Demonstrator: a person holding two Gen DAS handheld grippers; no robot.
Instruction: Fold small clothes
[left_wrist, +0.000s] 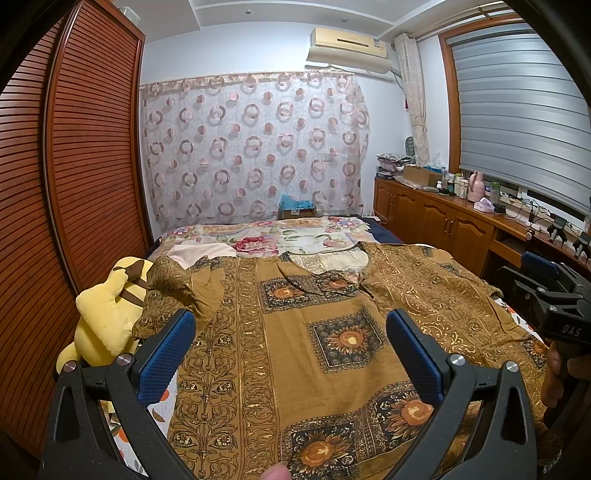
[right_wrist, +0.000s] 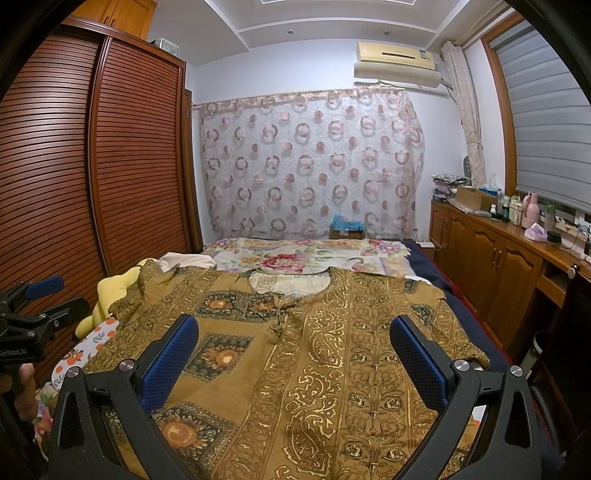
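Both my left gripper (left_wrist: 290, 354) and right gripper (right_wrist: 293, 360) jaws are spread, empty; pinch each shirt (left_wrist: 295, 332) sleeve near the bed (right_wrist: 303, 254) edges, then fold inward.

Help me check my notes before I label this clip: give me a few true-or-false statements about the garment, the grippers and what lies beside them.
1. The brown patterned top lies spread out on the bed. True.
2. The left gripper is clamped on a sleeve. False: its fingers stand wide apart above the cloth, holding nothing.
3. The right gripper is open. True.
4. A yellow plush toy sits by the top's left sleeve. True.
5. The top is already folded in half. False: both sleeves and the neckline are laid out, no fold made.
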